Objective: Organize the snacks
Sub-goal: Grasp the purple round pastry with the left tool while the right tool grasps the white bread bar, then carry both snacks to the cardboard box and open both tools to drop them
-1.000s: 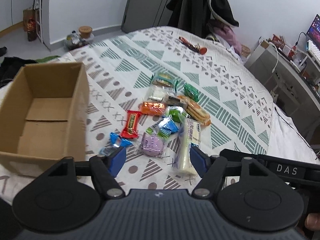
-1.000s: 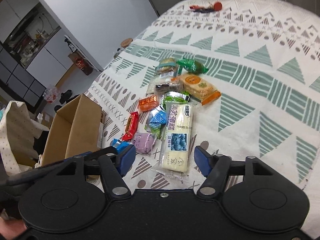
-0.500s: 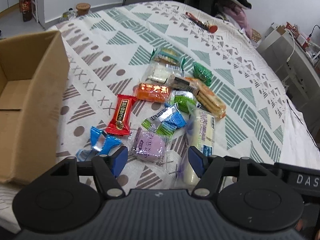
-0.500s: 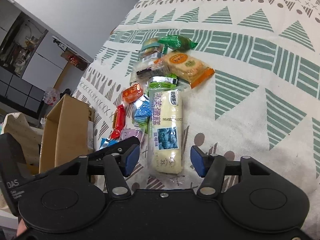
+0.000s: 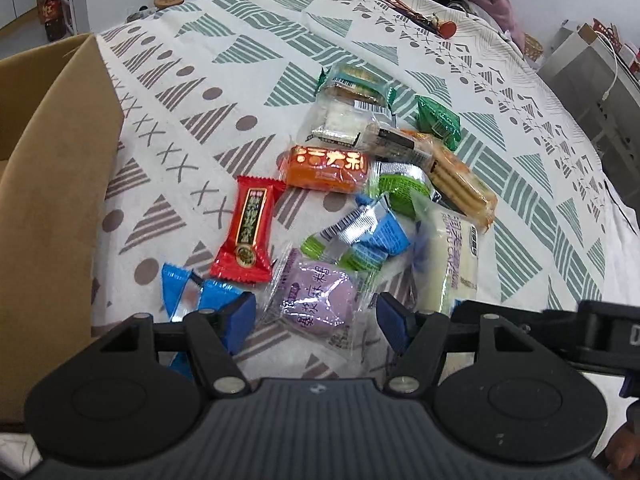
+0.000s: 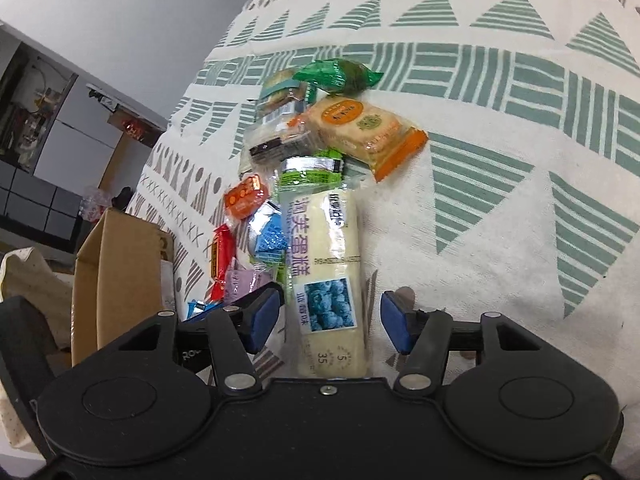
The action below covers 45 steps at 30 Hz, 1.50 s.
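Observation:
Several wrapped snacks lie in a heap on the patterned bedspread (image 5: pixel 224 80). In the left wrist view my left gripper (image 5: pixel 316 318) is open, low over a purple packet (image 5: pixel 316 296) that lies between its blue pads without being pressed. A red packet (image 5: pixel 248 228) and a blue wrapper (image 5: pixel 180 286) lie just left of it. In the right wrist view my right gripper (image 6: pixel 328 320) is open around the near end of a long white cake bar (image 6: pixel 326 264), with small gaps on both sides. An open cardboard box (image 5: pixel 60 160) stands at the left.
Further up the heap lie an orange packet (image 5: pixel 326 168), a cracker pack (image 5: pixel 460 184), green packets (image 5: pixel 438 120) and clear-wrapped biscuits (image 5: pixel 348 116). A red-tipped object (image 5: pixel 420 20) rests at the far end of the bed. A desk (image 5: pixel 592 52) stands at the right.
Both grippers have come down and closer to the heap. The left one now frames the purple packet, the right one the cake bar's near end, and the right jaws have narrowed.

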Each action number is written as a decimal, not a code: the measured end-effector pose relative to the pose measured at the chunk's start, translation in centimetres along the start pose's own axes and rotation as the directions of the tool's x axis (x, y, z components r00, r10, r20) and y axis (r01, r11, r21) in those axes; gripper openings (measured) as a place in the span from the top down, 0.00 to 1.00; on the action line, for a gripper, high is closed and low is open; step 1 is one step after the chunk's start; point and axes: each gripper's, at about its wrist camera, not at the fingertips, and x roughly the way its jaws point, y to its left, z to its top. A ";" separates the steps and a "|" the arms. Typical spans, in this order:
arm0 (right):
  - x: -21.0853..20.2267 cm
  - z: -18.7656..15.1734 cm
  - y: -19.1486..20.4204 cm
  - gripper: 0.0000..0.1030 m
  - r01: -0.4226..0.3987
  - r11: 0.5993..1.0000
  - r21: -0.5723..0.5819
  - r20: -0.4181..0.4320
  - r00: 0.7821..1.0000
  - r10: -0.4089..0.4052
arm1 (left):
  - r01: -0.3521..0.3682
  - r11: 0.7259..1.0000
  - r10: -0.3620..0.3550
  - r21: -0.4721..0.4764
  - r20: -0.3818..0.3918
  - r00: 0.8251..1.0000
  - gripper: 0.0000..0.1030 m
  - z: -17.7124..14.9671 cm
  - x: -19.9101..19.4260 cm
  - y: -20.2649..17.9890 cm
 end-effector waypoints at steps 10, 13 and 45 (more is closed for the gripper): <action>1.5 0.3 1.0 0.45 0.011 0.999 -0.032 0.007 1.000 -0.011 | 0.024 0.999 -0.024 -0.041 0.007 1.000 0.65 0.1 -0.5 0.5; 2.2 1.6 1.1 0.56 0.016 0.999 -0.040 -0.009 1.000 -0.016 | 0.030 0.998 -0.029 -0.047 0.015 0.999 0.68 0.0 -1.0 0.6; -0.2 3.7 11.9 0.71 -0.159 0.976 -0.152 0.038 0.985 0.166 | 0.019 0.986 -0.002 -0.165 0.106 0.994 0.69 6.8 -9.5 4.3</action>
